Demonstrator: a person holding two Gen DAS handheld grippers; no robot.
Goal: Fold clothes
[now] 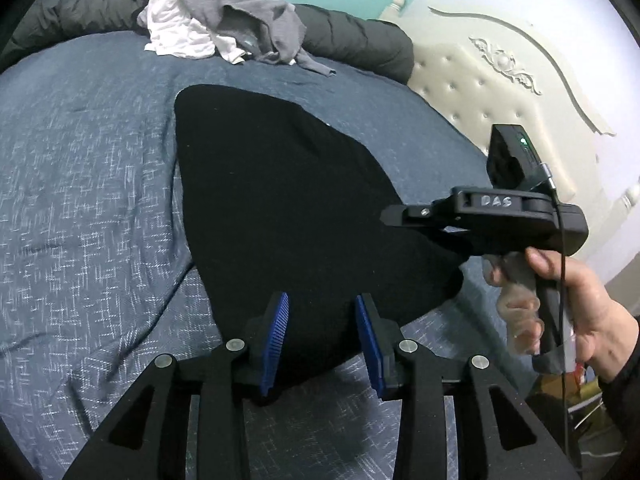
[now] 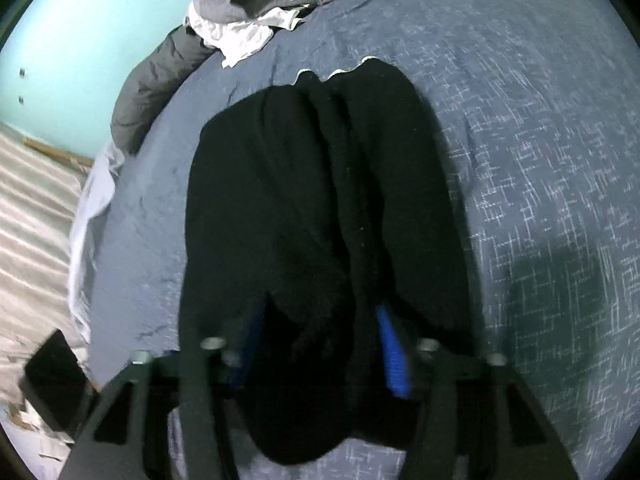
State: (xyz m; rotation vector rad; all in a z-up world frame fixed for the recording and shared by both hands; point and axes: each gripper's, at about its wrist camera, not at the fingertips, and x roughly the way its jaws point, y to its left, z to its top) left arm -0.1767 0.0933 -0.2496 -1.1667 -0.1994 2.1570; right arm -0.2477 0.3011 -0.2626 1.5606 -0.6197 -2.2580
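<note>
Left wrist view looks steeply down, close over the bed (image 1: 80, 160), black garment (image 1: 280, 200) centre, clothes pile (image 1: 216, 16) at 12 o'clock, right wrist view closer, same garment, pile at 11 o'clock.

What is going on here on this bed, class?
A person with a handheld gripper in each hand is folding a black garment spread on the blue bedspread. The left gripper hovers with its jaws parted over the garment's near edge; the right gripper has black cloth between its jaws. A pile of grey and white clothes waits at the far side.
</note>
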